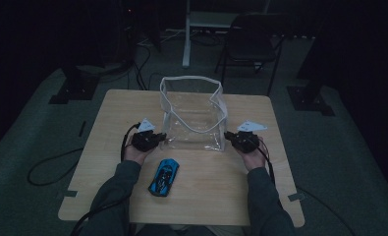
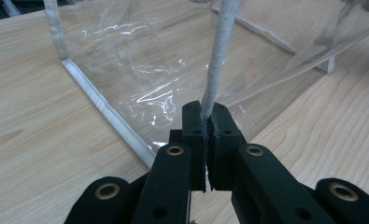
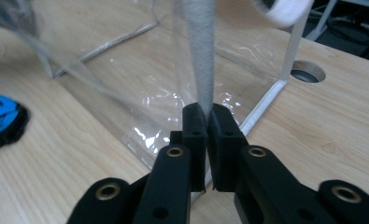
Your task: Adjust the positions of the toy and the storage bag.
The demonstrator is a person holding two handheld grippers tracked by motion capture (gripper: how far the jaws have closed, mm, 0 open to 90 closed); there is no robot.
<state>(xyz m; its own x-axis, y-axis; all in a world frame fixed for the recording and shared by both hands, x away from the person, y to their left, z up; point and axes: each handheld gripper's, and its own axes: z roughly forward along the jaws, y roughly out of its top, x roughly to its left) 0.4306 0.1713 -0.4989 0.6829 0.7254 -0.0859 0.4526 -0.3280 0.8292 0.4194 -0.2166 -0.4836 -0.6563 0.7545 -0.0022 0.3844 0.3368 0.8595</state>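
Clear bag (image 1: 194, 115) stands mid-table, left tongs (image 1: 158, 139) and right tongs (image 1: 229, 135) clamping its white side edges.

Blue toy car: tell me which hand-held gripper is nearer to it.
Left. The left hand-held gripper sits just up and left of the blue toy car; the right hand-held gripper is farther off, up and to its right.
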